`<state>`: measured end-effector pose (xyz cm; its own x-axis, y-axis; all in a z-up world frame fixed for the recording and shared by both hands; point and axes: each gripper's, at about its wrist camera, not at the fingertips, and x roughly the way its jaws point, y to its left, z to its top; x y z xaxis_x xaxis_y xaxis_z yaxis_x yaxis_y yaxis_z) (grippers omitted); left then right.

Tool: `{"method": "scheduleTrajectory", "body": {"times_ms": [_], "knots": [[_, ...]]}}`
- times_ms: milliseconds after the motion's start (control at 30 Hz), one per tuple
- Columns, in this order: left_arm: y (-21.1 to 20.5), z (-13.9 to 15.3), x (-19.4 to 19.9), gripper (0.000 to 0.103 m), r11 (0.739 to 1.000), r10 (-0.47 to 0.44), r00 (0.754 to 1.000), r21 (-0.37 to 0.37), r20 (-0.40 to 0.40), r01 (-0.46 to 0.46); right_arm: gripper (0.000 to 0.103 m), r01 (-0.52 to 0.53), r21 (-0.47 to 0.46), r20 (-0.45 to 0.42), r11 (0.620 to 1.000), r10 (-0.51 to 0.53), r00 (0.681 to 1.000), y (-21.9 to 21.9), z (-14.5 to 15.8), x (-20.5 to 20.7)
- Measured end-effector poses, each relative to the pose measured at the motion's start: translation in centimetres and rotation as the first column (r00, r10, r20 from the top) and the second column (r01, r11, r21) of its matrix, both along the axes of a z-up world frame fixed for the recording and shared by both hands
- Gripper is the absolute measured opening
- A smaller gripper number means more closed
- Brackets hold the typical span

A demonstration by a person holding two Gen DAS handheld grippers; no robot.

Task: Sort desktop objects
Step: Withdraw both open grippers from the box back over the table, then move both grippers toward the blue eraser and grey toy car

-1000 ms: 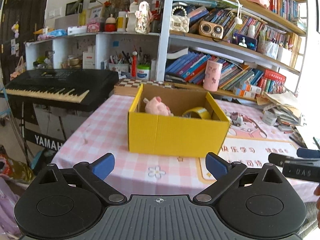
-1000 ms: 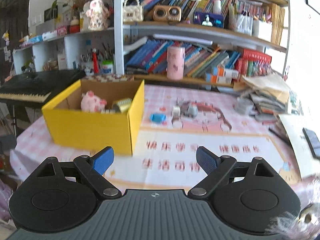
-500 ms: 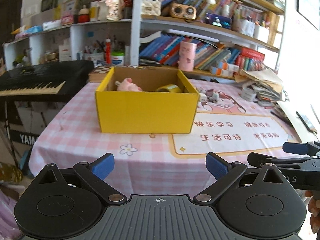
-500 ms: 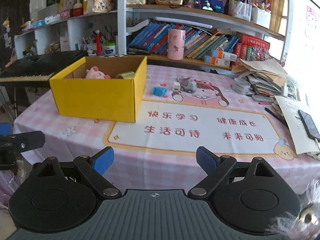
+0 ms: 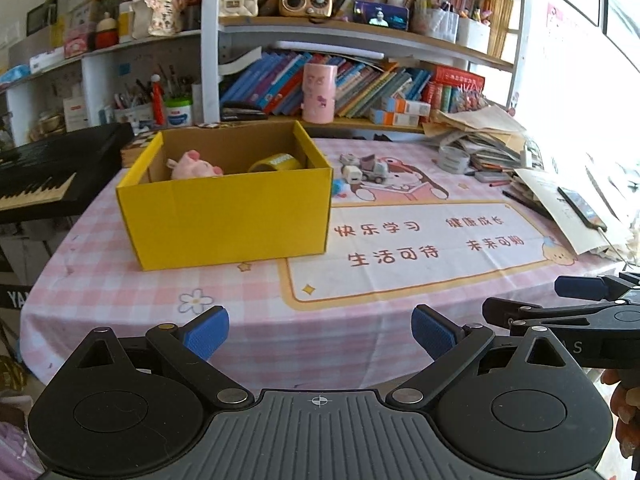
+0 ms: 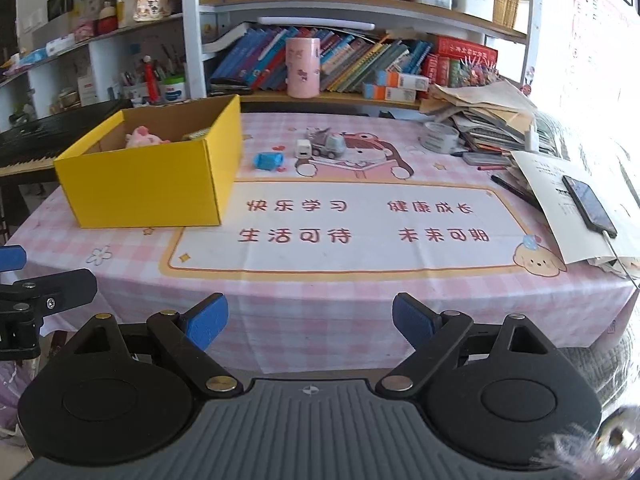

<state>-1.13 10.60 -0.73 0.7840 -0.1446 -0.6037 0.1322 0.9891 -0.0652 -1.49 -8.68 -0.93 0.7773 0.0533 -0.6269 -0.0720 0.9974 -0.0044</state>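
Both grippers, left (image 5: 320, 328) and right (image 6: 310, 320), gape empty off the table's (image 6: 360, 320) near edge. Bare mat (image 6: 340, 224) ahead. Box (image 6: 152, 176) far left holds pig (image 6: 142, 136); blue item (image 6: 268, 160) and truck (image 6: 326, 145) beside it. Since earlier, both dropped back; more table visible.

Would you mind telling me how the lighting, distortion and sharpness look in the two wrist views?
Left wrist view: daylight blows out the right edge, shelves bow with fisheye curve, yellow box sharp. Right wrist view: the same glare at the right over the papers, a blurred fuzzy patch in the bottom right corner, the table mat text crisp.
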Motion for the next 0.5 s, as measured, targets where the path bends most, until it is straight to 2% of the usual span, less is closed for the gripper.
{"method": "scheduleTrajectory", "body": {"times_ms": [200,500], "knots": [[-1.3,-0.1,1.3,0.1,1.0,-0.019,1.0,0.007,-0.011,0.019,0.089,0.003,-0.001,-0.014,1.0,-0.003,1.0,-1.1,-0.2,1.1],[-3.2,-0.1,5.0,0.1,1.0,0.024,1.0,-0.008,-0.01,-0.024,0.089,-0.063,-0.038,-0.003,0.997,0.063,0.998,-2.4,-0.1,5.1]]}}
